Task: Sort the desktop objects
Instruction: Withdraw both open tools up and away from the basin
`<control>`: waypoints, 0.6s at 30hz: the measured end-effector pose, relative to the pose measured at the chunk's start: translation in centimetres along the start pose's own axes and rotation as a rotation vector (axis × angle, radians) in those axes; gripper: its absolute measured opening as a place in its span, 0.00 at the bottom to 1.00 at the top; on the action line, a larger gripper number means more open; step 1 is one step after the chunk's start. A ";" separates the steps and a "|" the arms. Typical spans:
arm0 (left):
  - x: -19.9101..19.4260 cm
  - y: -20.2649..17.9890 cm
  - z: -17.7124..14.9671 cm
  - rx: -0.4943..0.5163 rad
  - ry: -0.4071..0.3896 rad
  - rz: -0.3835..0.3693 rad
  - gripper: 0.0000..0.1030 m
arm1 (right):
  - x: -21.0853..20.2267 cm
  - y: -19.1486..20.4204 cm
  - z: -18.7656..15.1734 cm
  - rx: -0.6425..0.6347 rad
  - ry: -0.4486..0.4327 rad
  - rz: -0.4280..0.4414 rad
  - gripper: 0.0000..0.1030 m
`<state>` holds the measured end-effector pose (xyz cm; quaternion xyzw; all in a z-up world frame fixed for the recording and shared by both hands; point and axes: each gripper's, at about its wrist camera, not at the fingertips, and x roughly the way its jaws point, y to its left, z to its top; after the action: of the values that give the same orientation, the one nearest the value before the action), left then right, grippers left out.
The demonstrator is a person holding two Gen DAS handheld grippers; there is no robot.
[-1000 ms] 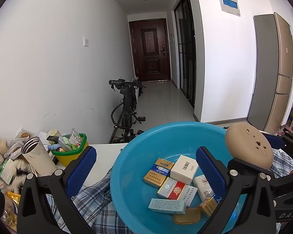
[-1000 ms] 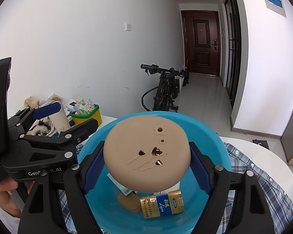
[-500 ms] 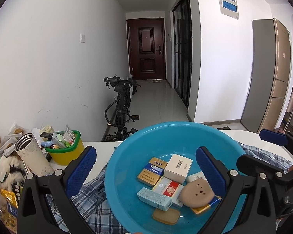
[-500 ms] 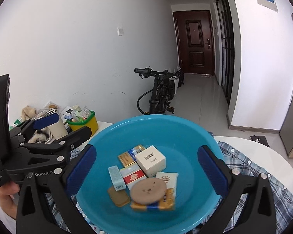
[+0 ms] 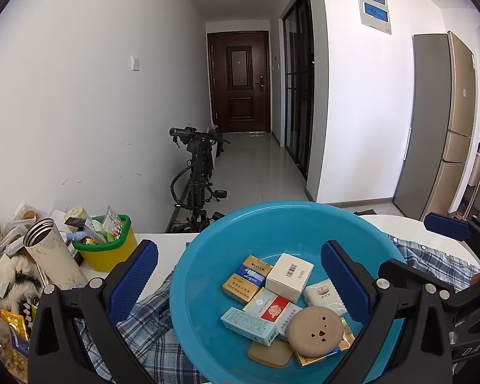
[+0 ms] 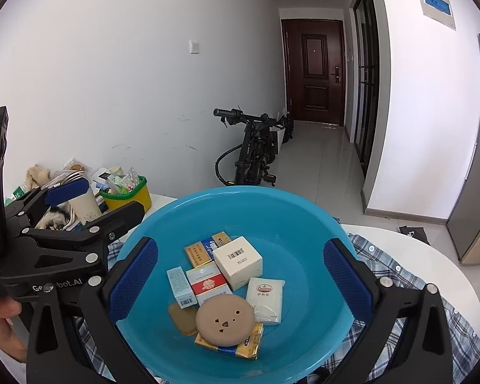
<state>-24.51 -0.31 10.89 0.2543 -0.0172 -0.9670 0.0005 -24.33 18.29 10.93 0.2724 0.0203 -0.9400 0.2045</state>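
A blue plastic basin [image 5: 208,256] [image 6: 291,211] sits on a plaid shirt on the white table. In it lie several small boxes, a white box [image 5: 289,276] [image 6: 238,262], a tissue pack [image 6: 265,294] and a round tan disc [image 5: 315,331] [image 6: 225,321] resting on a yellow pack. My left gripper [image 5: 240,278] is open and empty above the basin's near side. My right gripper [image 6: 240,275] is open and empty above the basin. The left gripper also shows at the left of the right wrist view [image 6: 70,220].
A yellow and green tub [image 5: 107,248] [image 6: 128,192] of small items and a metal cup [image 5: 49,256] stand left of the basin among clutter. The plaid shirt [image 6: 409,275] spreads under the basin. A bike [image 5: 196,176] stands by the wall beyond the table.
The right gripper held the tan disc a second ago, then opened; the disc dropped into the basin and now lies on the yellow pack. Both grippers have drawn back slightly.
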 end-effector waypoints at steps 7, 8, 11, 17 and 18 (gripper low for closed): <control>-0.1 0.1 0.0 -0.001 -0.003 -0.003 1.00 | 0.0 0.3 0.0 -0.003 0.006 -0.007 1.00; -0.1 0.1 0.0 -0.002 -0.004 -0.001 1.00 | 0.0 0.3 0.0 -0.002 0.007 -0.006 1.00; -0.1 0.2 0.0 -0.008 -0.001 -0.009 1.00 | -0.2 0.4 0.1 -0.007 0.007 -0.017 1.00; -0.2 0.1 -0.1 -0.005 -0.007 -0.002 1.00 | -0.3 0.4 0.2 -0.007 0.005 -0.010 1.00; -0.2 0.1 -0.1 -0.005 -0.007 -0.003 1.00 | -0.3 0.4 0.2 -0.007 0.005 -0.012 1.00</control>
<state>-24.32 -0.42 10.88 0.2509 -0.0145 -0.9679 -0.0004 -24.04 18.03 11.26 0.2742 0.0257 -0.9403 0.1998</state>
